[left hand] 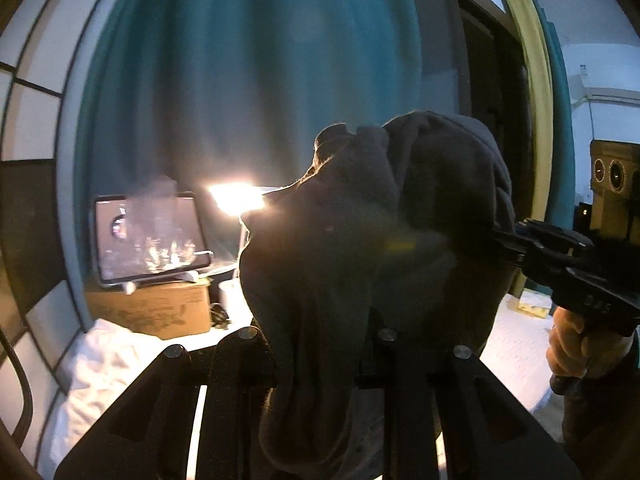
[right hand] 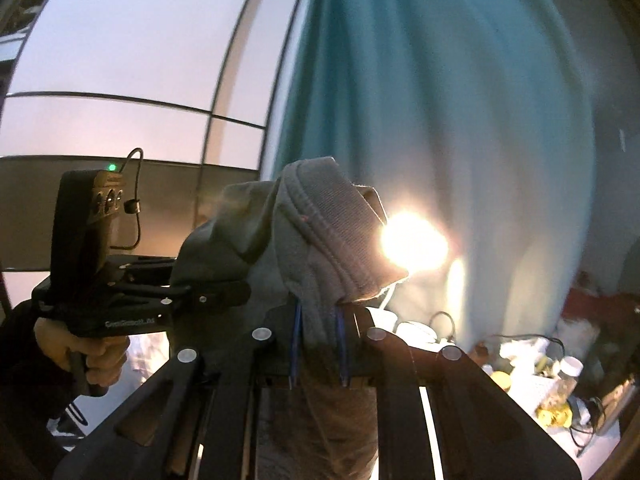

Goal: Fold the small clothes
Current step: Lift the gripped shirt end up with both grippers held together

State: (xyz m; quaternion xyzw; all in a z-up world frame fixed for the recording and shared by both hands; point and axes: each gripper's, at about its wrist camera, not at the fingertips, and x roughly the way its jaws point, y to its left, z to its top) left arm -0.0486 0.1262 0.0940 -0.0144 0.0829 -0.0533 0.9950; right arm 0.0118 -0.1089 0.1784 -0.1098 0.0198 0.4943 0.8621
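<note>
A small grey garment (left hand: 360,248) hangs in the air between both grippers, lifted off the bed. My left gripper (left hand: 320,344) is shut on one part of it, and the cloth bunches up and drapes down over its fingers. In the left wrist view my right gripper (left hand: 500,240) comes in from the right and pinches the cloth's far side. The right wrist view shows the grey garment (right hand: 320,232) with its ribbed hem folded over my right gripper (right hand: 318,344), whose blue pads clamp the fabric. My left gripper (right hand: 244,294) grips the cloth at the left there, held by a hand (right hand: 80,348).
A teal curtain (left hand: 248,80) hangs behind. A bright lamp (left hand: 236,196) glares beside a tablet (left hand: 148,236) on a cardboard box (left hand: 156,312). White bedding (left hand: 104,360) lies below. A cluttered tabletop with bottles (right hand: 560,376) and cables sits low right in the right wrist view.
</note>
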